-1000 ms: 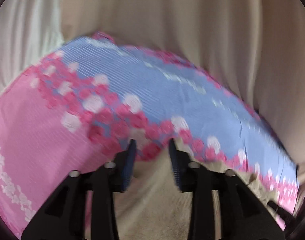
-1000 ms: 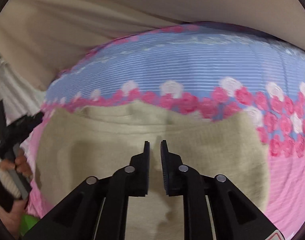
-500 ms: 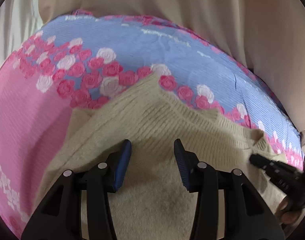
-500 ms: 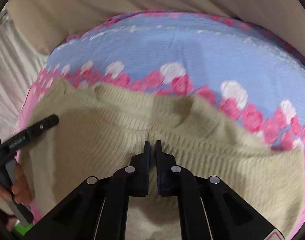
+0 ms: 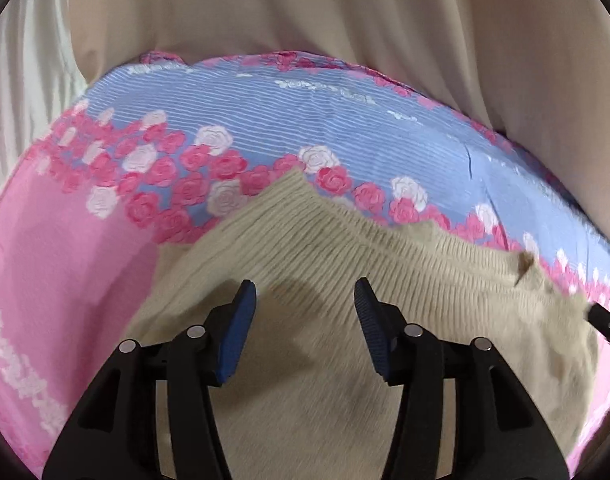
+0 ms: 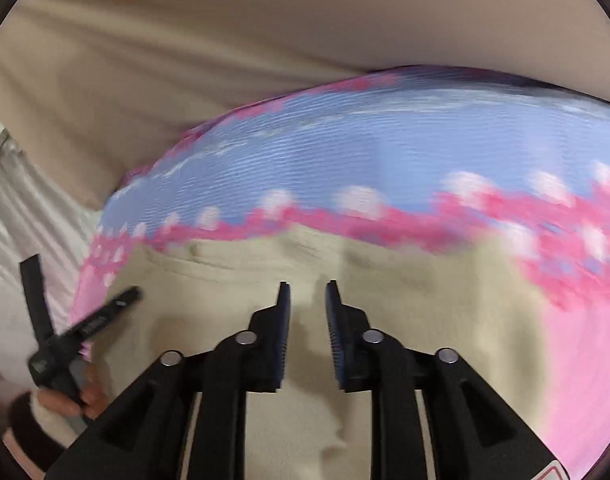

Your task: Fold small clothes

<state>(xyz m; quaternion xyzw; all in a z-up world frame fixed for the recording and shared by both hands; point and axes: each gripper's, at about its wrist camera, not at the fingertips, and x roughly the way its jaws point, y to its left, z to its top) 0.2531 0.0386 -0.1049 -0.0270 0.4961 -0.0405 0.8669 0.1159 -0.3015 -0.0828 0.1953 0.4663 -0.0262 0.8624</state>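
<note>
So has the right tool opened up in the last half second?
Yes. The right tool was nearly shut half a second ago; now a clear gap shows between its fingers over the beige sweater, with nothing gripped.

Right gripper (image 6: 307, 292): my jaws stand a little apart, nothing between them, over the beige knit garment (image 6: 405, 320).
Garment: lies flat on the pink and blue rose-print sheet (image 6: 385, 152).
Left gripper (image 6: 85, 326): I see it at the garment's left edge, fingers spread, hand (image 6: 71, 398) gripping its handle.
Sharpness: blurred.
</note>
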